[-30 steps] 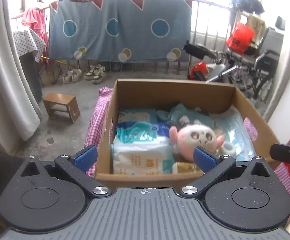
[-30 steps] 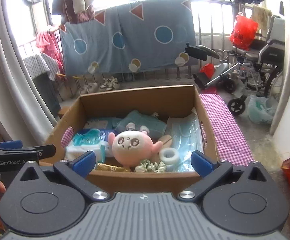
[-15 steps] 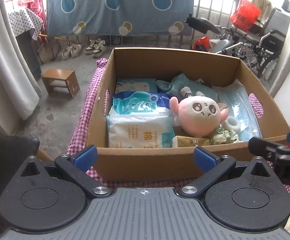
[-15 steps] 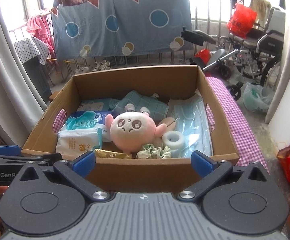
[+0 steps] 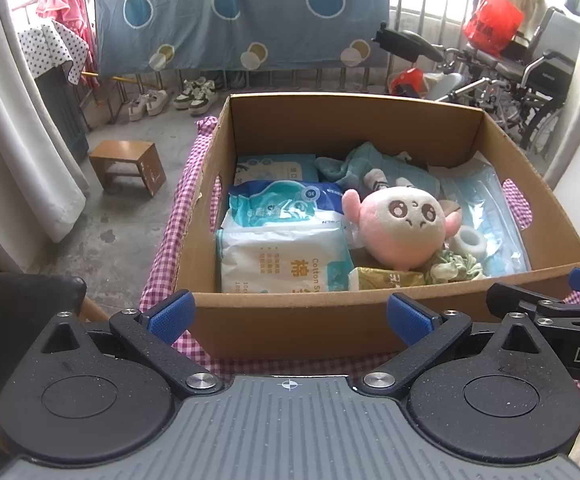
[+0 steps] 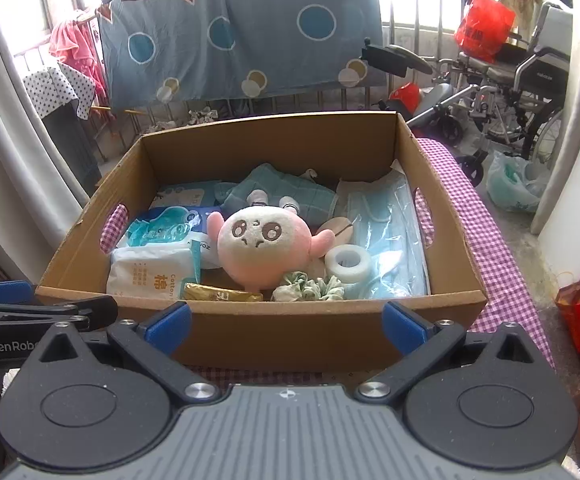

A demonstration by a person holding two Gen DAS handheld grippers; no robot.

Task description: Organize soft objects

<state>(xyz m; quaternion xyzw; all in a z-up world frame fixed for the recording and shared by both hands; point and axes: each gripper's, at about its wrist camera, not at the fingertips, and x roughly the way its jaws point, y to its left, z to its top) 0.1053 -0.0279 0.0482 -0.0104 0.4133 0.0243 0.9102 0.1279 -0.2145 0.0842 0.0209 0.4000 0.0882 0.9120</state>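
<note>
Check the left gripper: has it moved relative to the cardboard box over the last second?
Yes. The left gripper has pulled back and risen: the cardboard box, earlier partly behind its fingers, now shows its whole front wall beyond them.

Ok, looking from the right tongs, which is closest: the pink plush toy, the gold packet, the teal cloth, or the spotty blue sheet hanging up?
From the right tongs, in the right wrist view:
1. Gold packet, just inside the box's near wall.
2. Pink plush toy, middle of the box.
3. Teal cloth, near the box's back wall.
4. Spotty blue sheet, hanging on the railing beyond the box.
</note>
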